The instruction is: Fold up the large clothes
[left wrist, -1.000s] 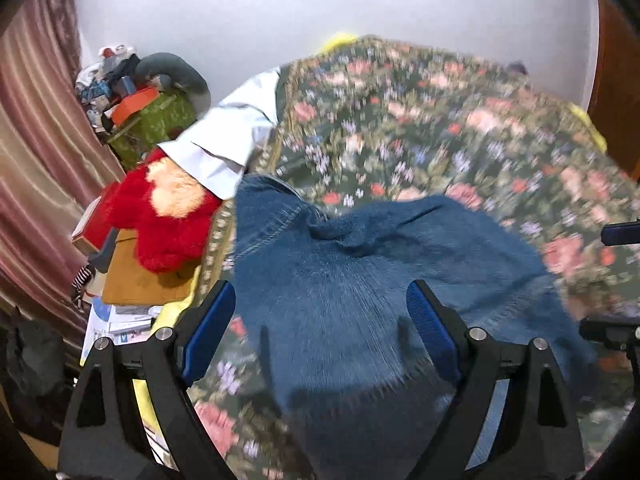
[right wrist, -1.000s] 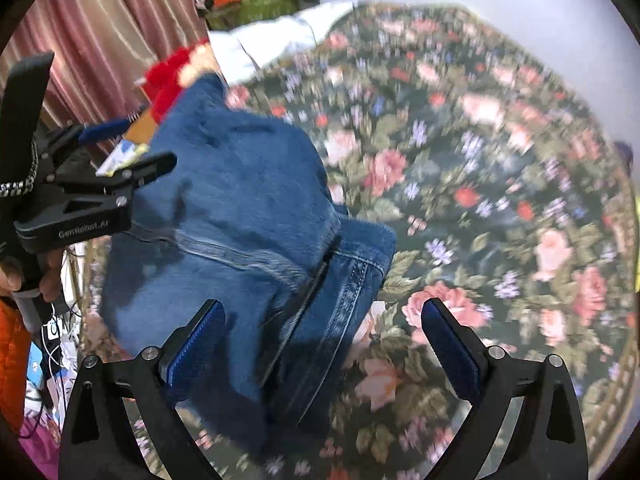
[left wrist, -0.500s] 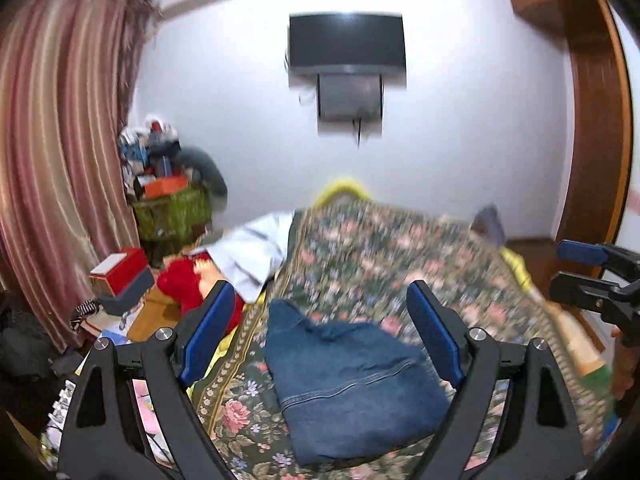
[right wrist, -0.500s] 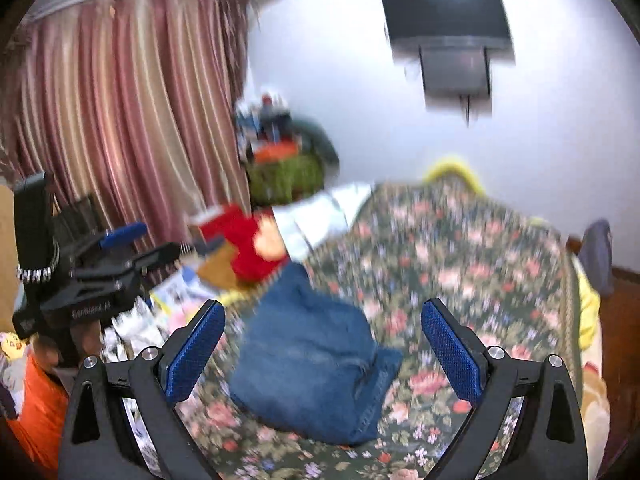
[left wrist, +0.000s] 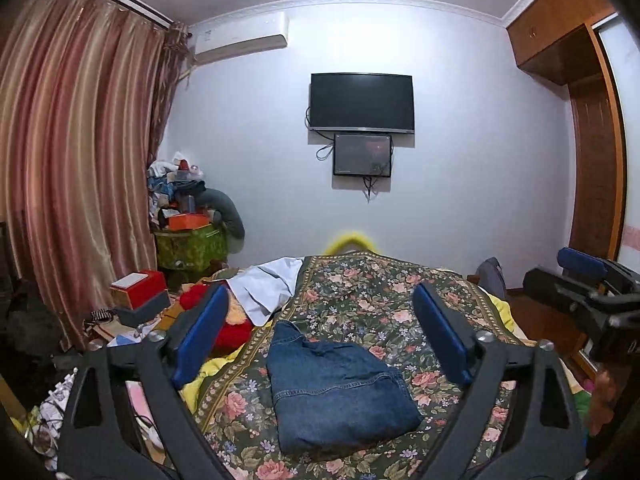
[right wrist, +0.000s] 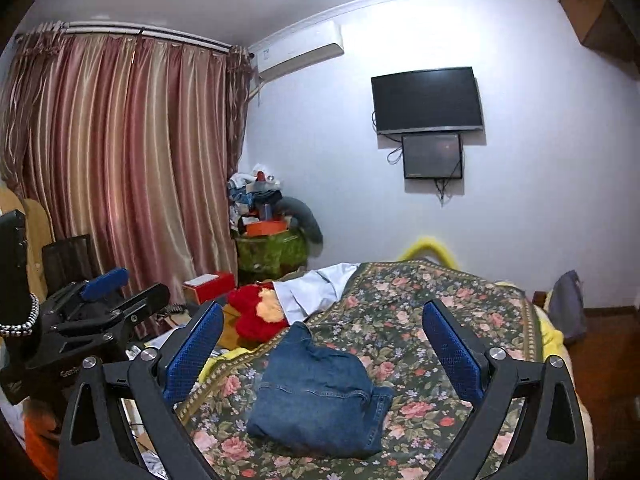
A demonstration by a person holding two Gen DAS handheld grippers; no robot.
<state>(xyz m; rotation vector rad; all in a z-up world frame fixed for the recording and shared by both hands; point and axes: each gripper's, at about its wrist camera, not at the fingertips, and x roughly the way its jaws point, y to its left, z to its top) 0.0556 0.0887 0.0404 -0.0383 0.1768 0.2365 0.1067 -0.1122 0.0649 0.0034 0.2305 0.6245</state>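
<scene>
A pair of blue jeans [left wrist: 336, 392] lies folded in a compact bundle on the near part of the floral bedspread [left wrist: 380, 300]. My left gripper [left wrist: 319, 289] hovers above and behind it, its jaws opening wide with nothing between them. In the right wrist view the same jeans [right wrist: 316, 400] rest on the bedspread [right wrist: 432, 320], and my right gripper [right wrist: 323, 308] stands open and empty, well clear of the denim. The right gripper [left wrist: 580, 284] shows at the right edge of the left view. The left gripper [right wrist: 100, 312] shows at the left edge of the right view.
A white garment [left wrist: 268, 284] lies at the bed's far left corner beside a red plush toy [left wrist: 232, 328]. Boxes and clutter [left wrist: 184, 224] are piled by the striped curtains [left wrist: 72, 160]. A dark TV [left wrist: 360, 102] hangs on the far wall. A wooden wardrobe [left wrist: 592, 152] stands on the right.
Both grippers have risen and drawn back from the jeans, and both views have tilted up from the bed to the wall. The left jaws stand slightly wider. The jeans stay folded on the bed.
</scene>
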